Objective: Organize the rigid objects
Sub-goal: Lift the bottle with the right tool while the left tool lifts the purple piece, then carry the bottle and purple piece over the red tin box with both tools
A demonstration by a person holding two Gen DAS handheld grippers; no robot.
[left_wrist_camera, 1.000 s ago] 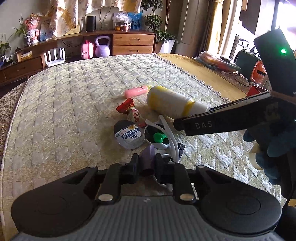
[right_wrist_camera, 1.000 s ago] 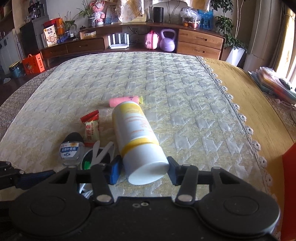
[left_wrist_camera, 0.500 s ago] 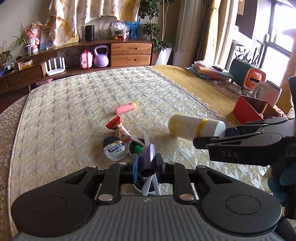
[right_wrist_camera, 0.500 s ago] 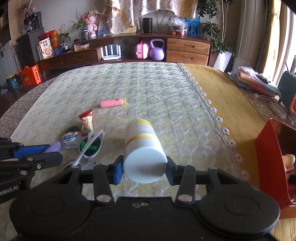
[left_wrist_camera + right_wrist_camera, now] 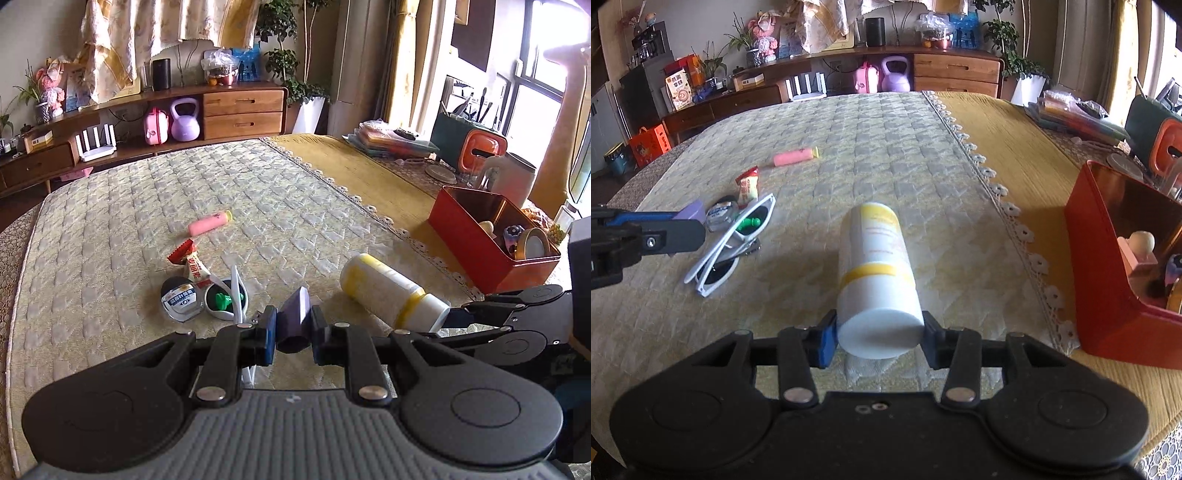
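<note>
A: Two things are held. My left gripper (image 5: pixel 293 334) pinches a small purple block (image 5: pixel 294 319) with flat sides. My right gripper (image 5: pixel 879 334) squeezes the white end of a round, smooth bottle (image 5: pixel 875 273) with yellow bands.

B: Where are they from the red box (image 5: pixel 1108 295)?

A: Both are up over the bumpy quilted cloth (image 5: pixel 849 147), left of the red box. The bottle is nearer to it. The box is shiny metal with straight walls.

B: What is farther left of the box?

A: White sunglasses (image 5: pixel 733 243), a small round tin (image 5: pixel 182 300), a crinkly snack packet (image 5: pixel 190 258) and a pink tube (image 5: pixel 209 223), all lying on the cloth.
</note>
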